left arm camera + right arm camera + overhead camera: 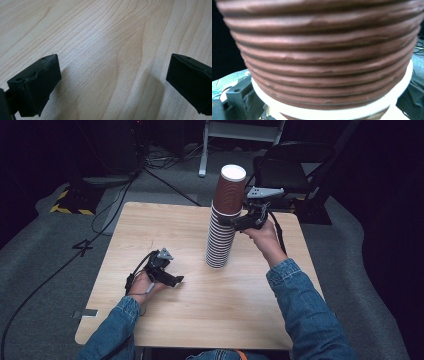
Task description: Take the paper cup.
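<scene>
A tall stack of brown ribbed paper cups [219, 242] stands on the wooden table [200, 305], right of centre. The top cup [230, 192] sits higher than the others, mouth up. My right gripper [239, 221] reaches in from the right, shut on the lower part of that top cup. In the right gripper view the top cup [322, 50] is very close, with the white rim of the cup below [332, 112] under it and one finger [239, 97] at the lower left. My left gripper [175, 281] rests low on the table at the left, open, with bare wood between its fingertips [112, 80].
A dark folding chair [295, 170] stands just beyond the table's far right corner. Cables [125, 195] run over the grey floor at the far left, near yellow-black tape [70, 202]. A grey metal stand [235, 132] is farther back.
</scene>
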The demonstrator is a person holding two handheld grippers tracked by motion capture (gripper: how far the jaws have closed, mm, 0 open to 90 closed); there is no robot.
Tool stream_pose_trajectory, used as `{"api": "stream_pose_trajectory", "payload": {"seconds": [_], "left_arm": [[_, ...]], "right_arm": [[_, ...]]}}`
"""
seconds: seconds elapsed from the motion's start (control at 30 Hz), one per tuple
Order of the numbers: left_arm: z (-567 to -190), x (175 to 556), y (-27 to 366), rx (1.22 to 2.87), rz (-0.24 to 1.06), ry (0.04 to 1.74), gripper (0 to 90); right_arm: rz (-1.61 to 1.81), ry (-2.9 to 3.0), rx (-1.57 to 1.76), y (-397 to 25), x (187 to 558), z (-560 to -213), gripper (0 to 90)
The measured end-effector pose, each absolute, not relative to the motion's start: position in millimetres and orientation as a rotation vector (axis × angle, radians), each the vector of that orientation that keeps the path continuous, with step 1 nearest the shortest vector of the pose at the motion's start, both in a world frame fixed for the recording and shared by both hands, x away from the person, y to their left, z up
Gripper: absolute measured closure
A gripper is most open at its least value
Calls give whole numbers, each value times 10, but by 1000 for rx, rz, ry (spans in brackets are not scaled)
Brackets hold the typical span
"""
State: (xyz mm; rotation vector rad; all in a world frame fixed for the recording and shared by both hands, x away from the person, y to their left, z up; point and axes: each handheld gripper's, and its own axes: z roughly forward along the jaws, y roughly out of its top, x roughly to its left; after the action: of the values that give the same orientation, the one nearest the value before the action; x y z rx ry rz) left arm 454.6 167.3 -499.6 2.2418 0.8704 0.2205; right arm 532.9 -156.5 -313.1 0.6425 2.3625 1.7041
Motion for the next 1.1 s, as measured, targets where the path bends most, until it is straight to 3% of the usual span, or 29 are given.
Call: {"api": "stream_pose_trajectory", "payload": {"seconds": [1.1], "left_arm": [[-3267,4942,1531,1931,249,493,0]], "right_arm": [[1714,2350,628,-1575,5331,-3149,14]]}}
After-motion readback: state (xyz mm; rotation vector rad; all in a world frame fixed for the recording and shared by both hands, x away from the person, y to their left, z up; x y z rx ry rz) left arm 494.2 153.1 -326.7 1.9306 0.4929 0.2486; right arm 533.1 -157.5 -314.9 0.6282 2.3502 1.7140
